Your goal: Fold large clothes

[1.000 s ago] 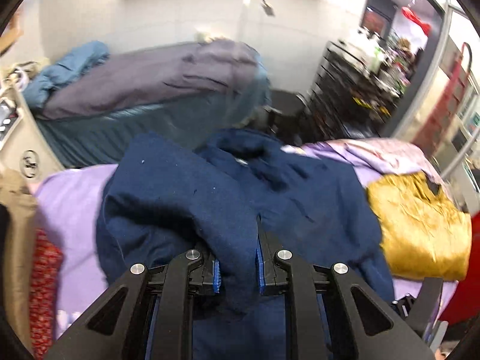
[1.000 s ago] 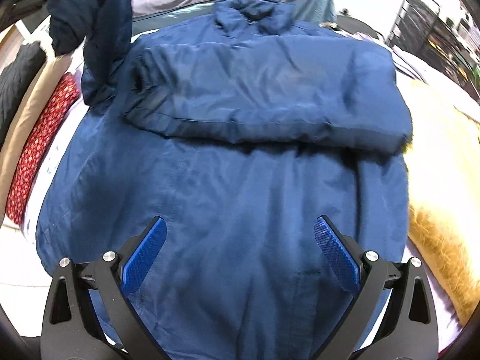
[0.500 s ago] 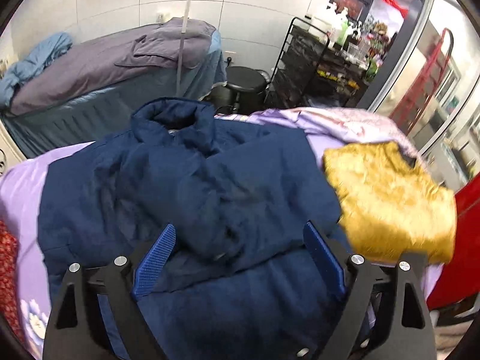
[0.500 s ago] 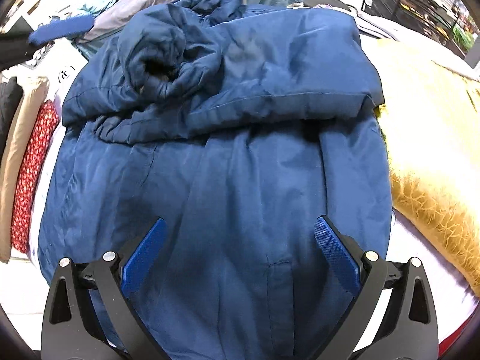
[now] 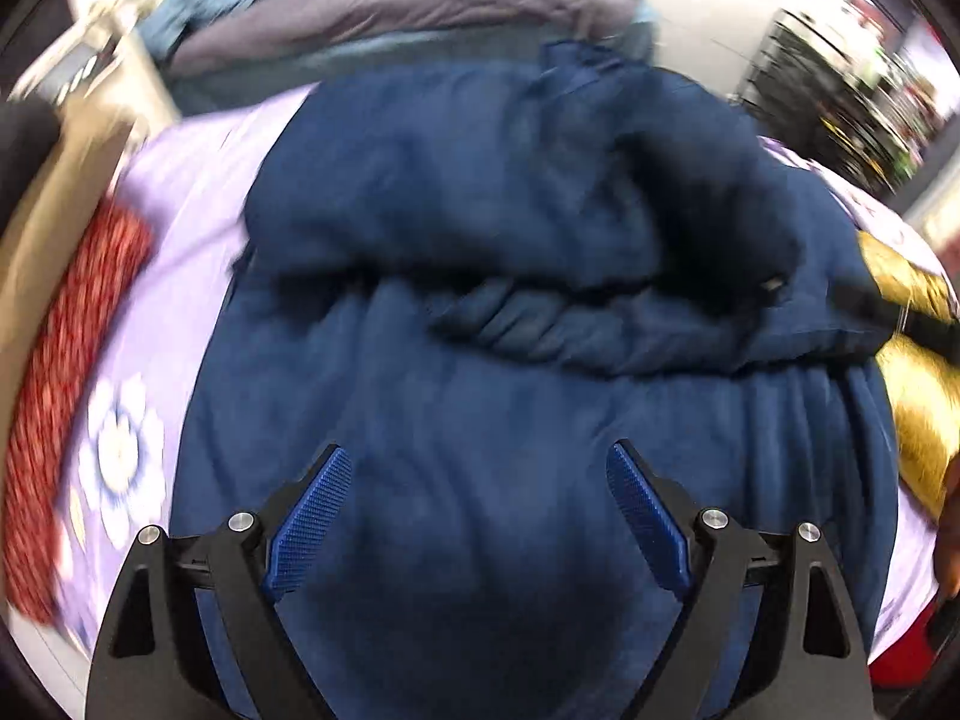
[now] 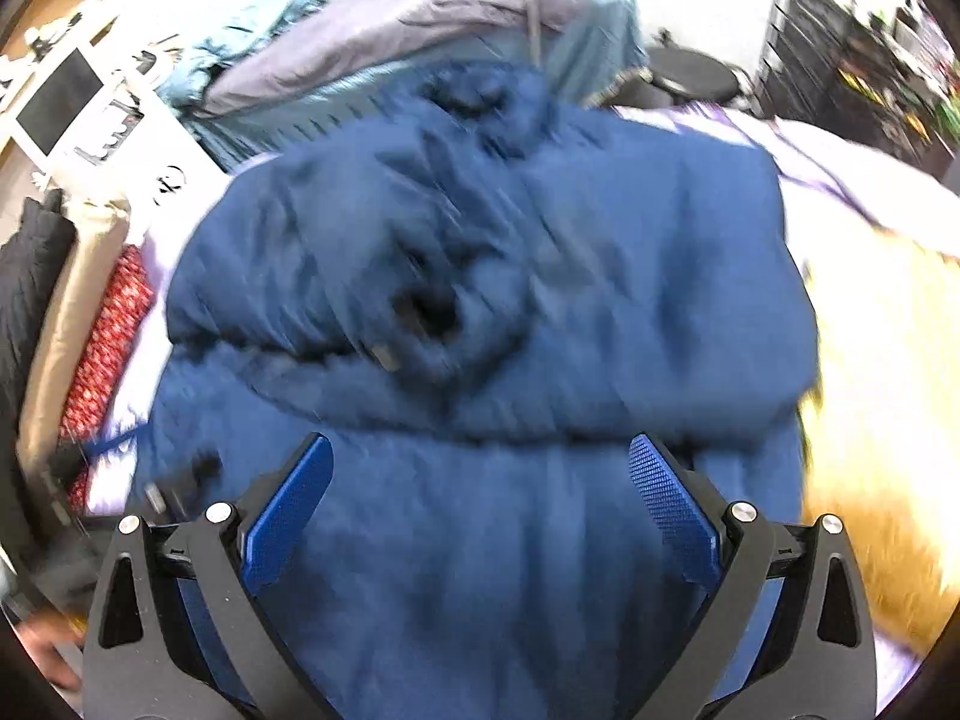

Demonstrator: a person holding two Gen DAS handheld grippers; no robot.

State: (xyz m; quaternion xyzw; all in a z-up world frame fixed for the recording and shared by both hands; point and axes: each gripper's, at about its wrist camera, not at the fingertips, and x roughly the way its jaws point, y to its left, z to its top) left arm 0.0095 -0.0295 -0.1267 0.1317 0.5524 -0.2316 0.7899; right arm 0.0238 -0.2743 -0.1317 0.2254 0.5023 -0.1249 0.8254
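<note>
A large navy blue jacket [image 5: 480, 396] lies spread on a lilac floral bedsheet [image 5: 180, 192], with both sleeves folded across its chest; it also fills the right wrist view [image 6: 480, 540]. A sleeve cuff [image 6: 426, 312] lies on the folded part. My left gripper [image 5: 474, 504] is open and empty just above the jacket's lower body. My right gripper [image 6: 477, 498] is open and empty over the lower body too. Both views are blurred by motion.
A golden yellow garment [image 5: 918, 384] lies to the jacket's right, also seen in the right wrist view [image 6: 882, 420]. Red patterned cloth [image 5: 66, 384] and beige cloth lie along the left. A second bed with grey and teal bedding [image 5: 390, 18] stands behind. A black shelf rack [image 6: 852, 48] stands at back right.
My left gripper let go of the sleeve, which now lies folded across the jacket's chest, and opened wide. Both grippers have moved toward the jacket's lower body.
</note>
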